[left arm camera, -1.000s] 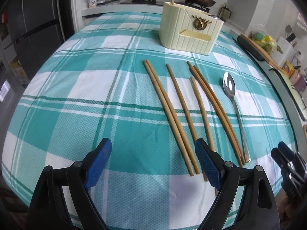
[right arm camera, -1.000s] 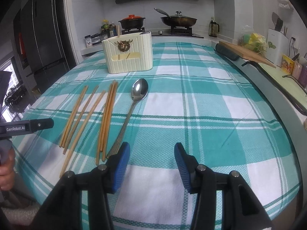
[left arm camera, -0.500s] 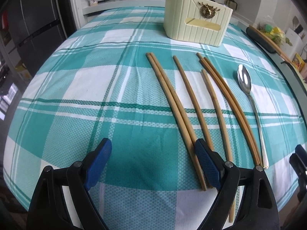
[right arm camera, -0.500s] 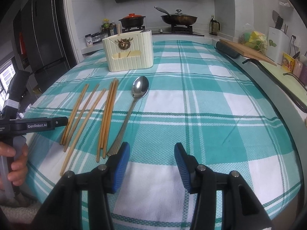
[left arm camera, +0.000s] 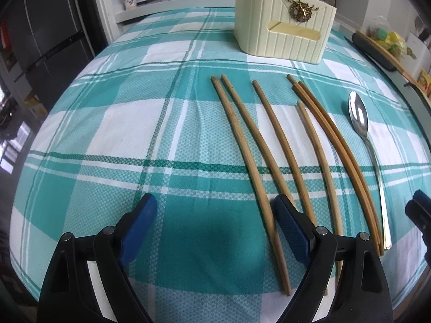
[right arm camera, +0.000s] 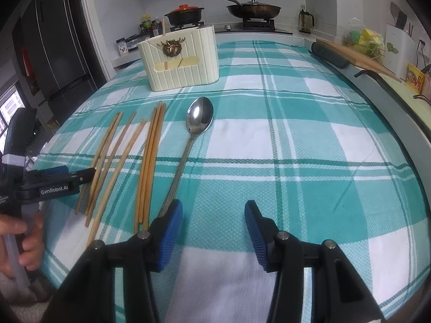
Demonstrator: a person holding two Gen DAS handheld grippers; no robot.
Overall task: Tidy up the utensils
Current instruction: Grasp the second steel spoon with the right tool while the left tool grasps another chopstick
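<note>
Standing at 12 o'clock in the left wrist view, the cream utensil holder [left arm camera: 282,27] shows one stick tip; its other contents are hidden. Six chopsticks [left arm camera: 280,145] and a spoon [left arm camera: 362,132] lie toward 2 o'clock. The left gripper [left arm camera: 212,223] is spread, its right finger covering chopstick ends.

From the right wrist view, the right gripper [right arm camera: 212,226] is spread, empty, its left finger hiding the spoon's handle end at 7 o'clock.

We see a tablecloth [left arm camera: 113,123] checked in teal and white, crossed by thin darker green lines. On it lie tan wooden chopsticks [left arm camera: 272,140] and a shiny silver spoon [right arm camera: 200,115]. The utensil holder [right arm camera: 180,59] is cream with vertical ribbing and a gold-brown deer-head ornament. Our grippers are black with blue ribbed pads [right arm camera: 169,231]. Behind stand a red-lidded black pot [right arm camera: 184,14] and a dark fridge [left arm camera: 45,32].
</note>
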